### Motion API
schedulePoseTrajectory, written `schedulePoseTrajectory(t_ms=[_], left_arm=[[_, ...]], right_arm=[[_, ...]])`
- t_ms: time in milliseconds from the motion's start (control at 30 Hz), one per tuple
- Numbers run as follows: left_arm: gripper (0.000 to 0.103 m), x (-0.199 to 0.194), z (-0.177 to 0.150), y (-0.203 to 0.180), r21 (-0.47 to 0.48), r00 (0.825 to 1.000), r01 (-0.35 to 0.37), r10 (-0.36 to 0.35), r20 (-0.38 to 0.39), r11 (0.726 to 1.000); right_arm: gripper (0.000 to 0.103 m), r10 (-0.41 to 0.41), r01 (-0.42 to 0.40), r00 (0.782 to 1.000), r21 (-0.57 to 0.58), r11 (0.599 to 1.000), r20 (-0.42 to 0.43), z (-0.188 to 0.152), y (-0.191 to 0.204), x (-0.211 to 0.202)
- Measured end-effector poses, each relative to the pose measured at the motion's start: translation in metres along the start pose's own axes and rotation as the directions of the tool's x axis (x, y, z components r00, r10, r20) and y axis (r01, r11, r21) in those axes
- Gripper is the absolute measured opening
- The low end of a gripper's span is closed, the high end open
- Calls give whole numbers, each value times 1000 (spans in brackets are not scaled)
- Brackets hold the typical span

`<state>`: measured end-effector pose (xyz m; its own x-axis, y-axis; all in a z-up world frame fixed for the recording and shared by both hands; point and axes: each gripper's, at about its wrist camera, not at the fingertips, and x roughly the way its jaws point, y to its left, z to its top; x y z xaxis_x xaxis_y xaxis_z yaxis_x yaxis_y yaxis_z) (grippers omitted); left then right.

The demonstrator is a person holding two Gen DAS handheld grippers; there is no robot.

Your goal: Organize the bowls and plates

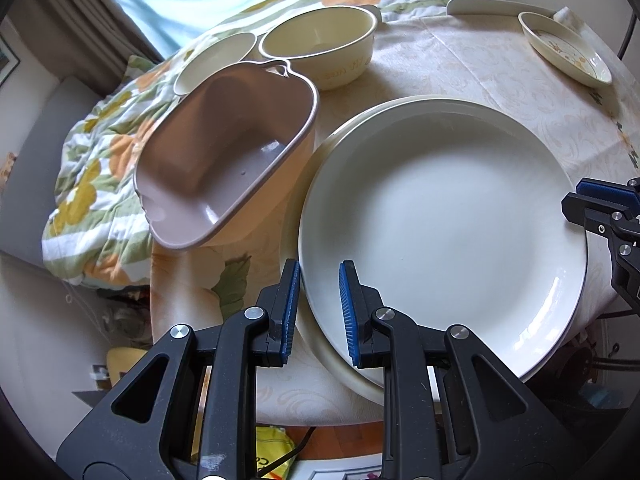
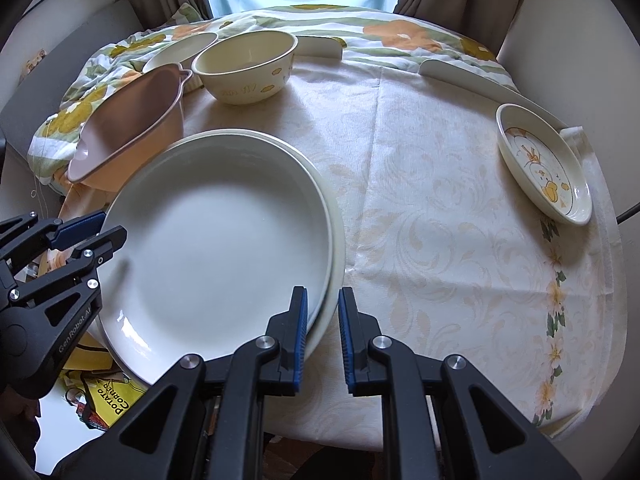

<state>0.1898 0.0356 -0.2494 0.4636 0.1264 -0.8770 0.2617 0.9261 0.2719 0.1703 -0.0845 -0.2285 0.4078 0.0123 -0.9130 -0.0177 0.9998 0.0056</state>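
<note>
Two large white plates (image 1: pixel 440 216) lie stacked on the table's near left part, also in the right wrist view (image 2: pixel 216 248). My left gripper (image 1: pixel 319 312) straddles their left rim, jaws apart around it. My right gripper (image 2: pixel 323 338) straddles the right rim, jaws apart around it. A pink rectangular dish (image 1: pixel 228 160) leans tilted beside the stack. A cream bowl (image 1: pixel 320 48) and a small cream bowl (image 1: pixel 216 60) stand behind it. A small duck-pattern plate (image 2: pixel 544 164) lies at the far right.
The table (image 2: pixel 440 220) has a cream patterned cloth. A floral quilt (image 1: pixel 92 168) hangs off the back left. White flat pieces (image 2: pixel 472 80) lie along the far edge. A yellow bag (image 2: pixel 112 396) lies below the near table edge.
</note>
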Motion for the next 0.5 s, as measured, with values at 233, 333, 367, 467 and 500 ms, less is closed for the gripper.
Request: schedulePoseTrajectory(t_ms=[233, 333, 367, 467, 500], left_arm=[[18, -14, 2, 1, -7, 1000, 6, -5, 29, 1000], [18, -37, 10, 3, -8, 997, 26, -26, 68, 1000], [18, -46, 15, 4, -7, 995, 42, -41, 86, 999], [18, -83, 38, 5, 9, 979, 114, -114, 171, 993], [19, -95, 48, 5, 14, 969, 149, -148, 200, 989]], right_arm=[[14, 37, -39, 999, 53, 998, 29, -2, -10, -10], [14, 46, -52, 996, 91, 995, 72, -1, -23, -31], [14, 49, -60, 994, 112, 992, 93, -1, -30, -41], [14, 41, -74, 985, 196, 978, 165, 0, -61, -77], [14, 34, -78, 982, 234, 969, 185, 0, -74, -89]])
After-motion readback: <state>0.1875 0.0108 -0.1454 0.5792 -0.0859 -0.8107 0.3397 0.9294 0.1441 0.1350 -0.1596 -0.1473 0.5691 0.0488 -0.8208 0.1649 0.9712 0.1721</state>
